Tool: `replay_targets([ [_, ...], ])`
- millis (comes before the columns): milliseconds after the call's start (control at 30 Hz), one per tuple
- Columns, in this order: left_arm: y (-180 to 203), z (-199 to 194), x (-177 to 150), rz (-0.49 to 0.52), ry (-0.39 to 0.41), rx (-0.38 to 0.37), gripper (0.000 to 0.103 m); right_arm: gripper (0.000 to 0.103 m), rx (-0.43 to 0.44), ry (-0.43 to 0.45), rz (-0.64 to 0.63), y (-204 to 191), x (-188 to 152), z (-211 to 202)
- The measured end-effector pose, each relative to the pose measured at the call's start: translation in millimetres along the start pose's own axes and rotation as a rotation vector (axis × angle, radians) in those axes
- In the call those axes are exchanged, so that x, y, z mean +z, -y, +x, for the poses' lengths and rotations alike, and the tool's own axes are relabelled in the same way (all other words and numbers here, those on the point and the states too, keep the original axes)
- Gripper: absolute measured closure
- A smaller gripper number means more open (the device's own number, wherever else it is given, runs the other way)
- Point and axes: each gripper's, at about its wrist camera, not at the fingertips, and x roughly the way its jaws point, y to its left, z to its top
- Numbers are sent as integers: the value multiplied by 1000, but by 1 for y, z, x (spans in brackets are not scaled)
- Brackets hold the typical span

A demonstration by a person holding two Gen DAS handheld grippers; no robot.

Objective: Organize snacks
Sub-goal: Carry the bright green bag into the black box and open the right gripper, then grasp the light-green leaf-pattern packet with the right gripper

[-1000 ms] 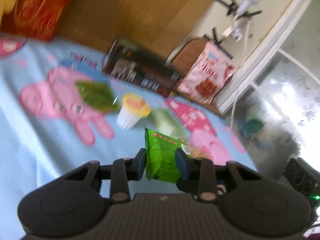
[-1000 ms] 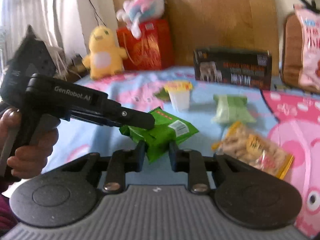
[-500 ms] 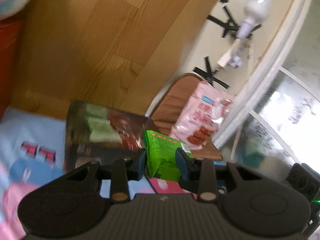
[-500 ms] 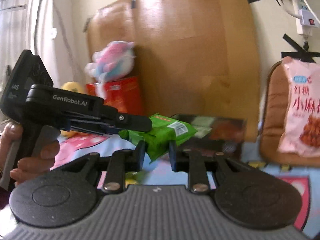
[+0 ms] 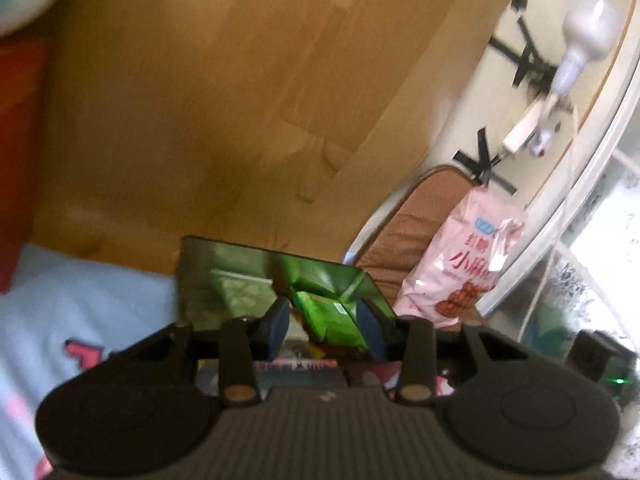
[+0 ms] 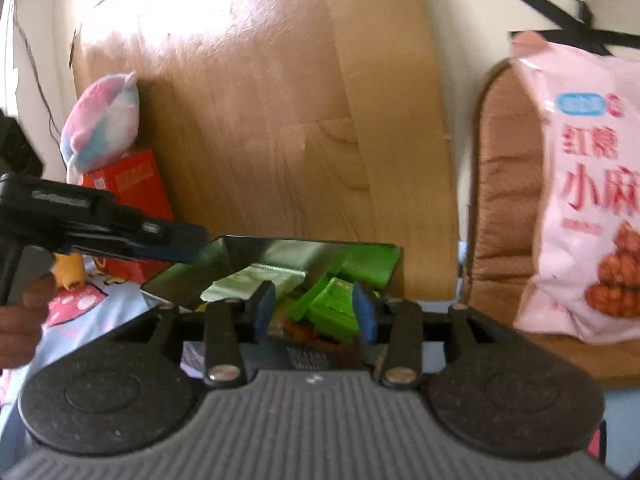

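I've just been opening both jaws over the dark, shiny-lined open box (image 6: 304, 256); the left gripper (image 5: 322, 322) and right gripper (image 6: 314, 310) now stand apart, and the green foil snack packet (image 6: 334, 308) lies loose between them inside it. I'd lift both tongs straight up, clear of the box rim.

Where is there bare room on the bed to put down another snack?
The blue bedsheet left of the dark box is bare, up to the red box. The dark box already holds green packets. To its right, the pink bag fills the brown chair.
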Motion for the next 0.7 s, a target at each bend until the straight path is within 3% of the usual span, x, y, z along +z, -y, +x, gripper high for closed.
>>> replay_targets([
  [167, 7, -65, -38, -12, 28, -36, 62, 53, 33, -59, 66, -2, -15, -33],
  [300, 9, -105, -80, -16, 32, -46, 61, 29, 53, -135, 52, -24, -37, -64],
  [433, -5, -130, -114, -90, 6, -38, 60, 25, 83, -263, -48, -62, -69, -66],
  [533, -15, -145, -136, -125, -1, -25, 60, 27, 11, -329, -136, -91, -93, -51],
  [633, -19, -156, -151, -137, -1, -14, 60, 50, -31, -268, -247, -113, -106, -51],
  [700, -23, -162, -158, -143, -9, -15, 60, 52, -61, -250, -270, -117, -102, -53],
])
